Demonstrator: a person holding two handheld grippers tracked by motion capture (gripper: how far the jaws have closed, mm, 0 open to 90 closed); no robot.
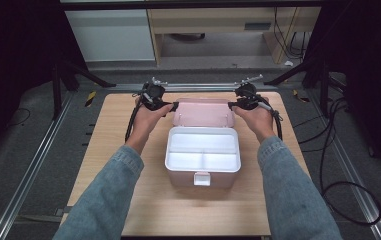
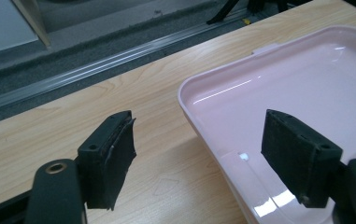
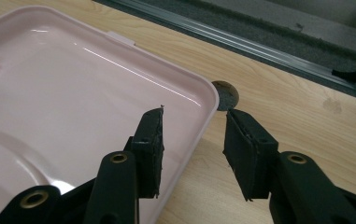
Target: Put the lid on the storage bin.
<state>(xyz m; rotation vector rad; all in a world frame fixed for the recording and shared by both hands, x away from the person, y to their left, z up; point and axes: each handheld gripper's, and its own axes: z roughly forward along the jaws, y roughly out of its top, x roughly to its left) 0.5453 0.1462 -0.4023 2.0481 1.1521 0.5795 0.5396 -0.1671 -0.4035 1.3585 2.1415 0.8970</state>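
Both claws spread, straddling lid [image 1: 204, 112] side rims, nothing pinched: left claw [image 2: 203, 154], right claw [image 3: 193, 149]. Risk: uneven squeeze, glossy rim slips, lid twists, box [image 1: 203, 157] skids on worktop [image 1: 128, 150].

sleeves [image 1: 109, 197]: blue denim | tools [image 1: 174, 106]: black, brass-ringed holes, worn pads [image 2: 119, 154] | cables: black

One pink box [image 1: 203, 172] with one open lid [image 1: 204, 112] at frame centre, three white compartments, two grippers, one wooden table [image 1: 118, 150]
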